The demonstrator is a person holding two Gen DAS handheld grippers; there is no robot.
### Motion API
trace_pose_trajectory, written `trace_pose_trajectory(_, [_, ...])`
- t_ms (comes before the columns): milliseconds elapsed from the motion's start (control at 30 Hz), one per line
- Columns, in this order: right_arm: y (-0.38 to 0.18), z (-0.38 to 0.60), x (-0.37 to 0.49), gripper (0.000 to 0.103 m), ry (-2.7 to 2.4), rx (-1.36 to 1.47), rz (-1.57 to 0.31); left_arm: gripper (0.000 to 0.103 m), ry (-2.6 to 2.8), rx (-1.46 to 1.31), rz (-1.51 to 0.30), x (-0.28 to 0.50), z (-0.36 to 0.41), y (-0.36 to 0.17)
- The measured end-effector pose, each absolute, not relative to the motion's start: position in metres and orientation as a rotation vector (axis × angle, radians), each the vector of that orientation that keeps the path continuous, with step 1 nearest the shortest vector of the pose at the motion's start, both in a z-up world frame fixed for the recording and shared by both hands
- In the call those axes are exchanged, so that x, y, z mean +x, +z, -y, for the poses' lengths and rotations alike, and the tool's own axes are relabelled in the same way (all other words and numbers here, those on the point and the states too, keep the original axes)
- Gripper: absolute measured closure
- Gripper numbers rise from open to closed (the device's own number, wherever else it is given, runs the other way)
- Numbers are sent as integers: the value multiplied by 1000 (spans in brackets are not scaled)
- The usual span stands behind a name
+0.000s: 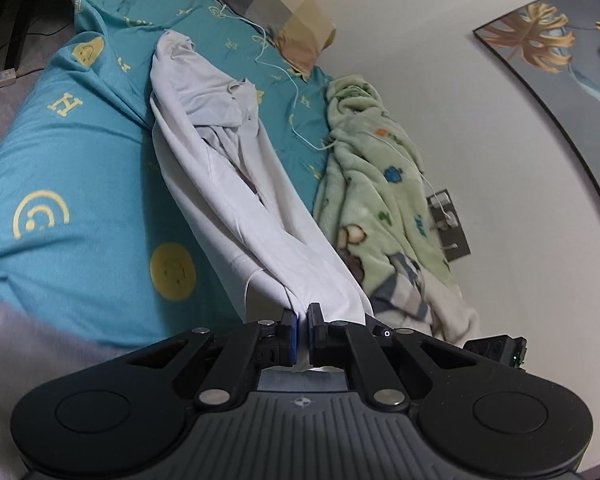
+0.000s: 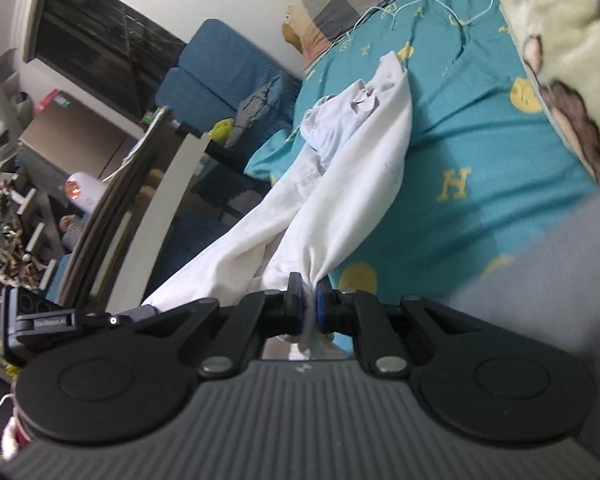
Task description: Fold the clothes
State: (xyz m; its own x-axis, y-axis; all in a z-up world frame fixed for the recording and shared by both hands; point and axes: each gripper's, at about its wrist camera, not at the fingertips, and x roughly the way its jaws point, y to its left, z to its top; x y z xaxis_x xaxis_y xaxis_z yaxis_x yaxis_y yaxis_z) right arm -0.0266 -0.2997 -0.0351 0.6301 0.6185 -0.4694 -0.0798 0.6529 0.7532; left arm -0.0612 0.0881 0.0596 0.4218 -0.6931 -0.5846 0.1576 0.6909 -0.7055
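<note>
Pinching white garment (image 1: 236, 184), left claw (image 1: 303, 312) clenched on bunched cloth, right claw (image 2: 309, 286) likewise clenched.

Both views are lit by soft, even indoor light with no hard shadows; the white wall (image 1: 440, 60) reads bright and flat. Fisheye distortion bends the picture frame (image 1: 548, 92) and the bed (image 1: 80, 160) edges into curves. The left wrist view is fairly sharp. The right wrist view is smeared, worst at its right edge, where a grey blur (image 2: 560, 260) covers the corner.
</note>
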Motion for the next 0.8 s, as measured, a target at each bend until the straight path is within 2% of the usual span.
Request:
trace_pose_trajectory(167, [-36,311,-60,93,453,763,-791,98,-589,-621,-969,-103,-88,61])
trace_pose_trajectory(333, [-34,319,-60,93,446,793,-780,98,-581,-622,-941,-107,-86,64])
trace_pose_trajectory(533, [-26,324,-25,93,432,819,-755,97,-565,-598,-912,-72,-78,73])
trace_pose_trajectory(800, [-19,327,69,93,390,789,-747,97,-530,-552,-843,23,-63,76])
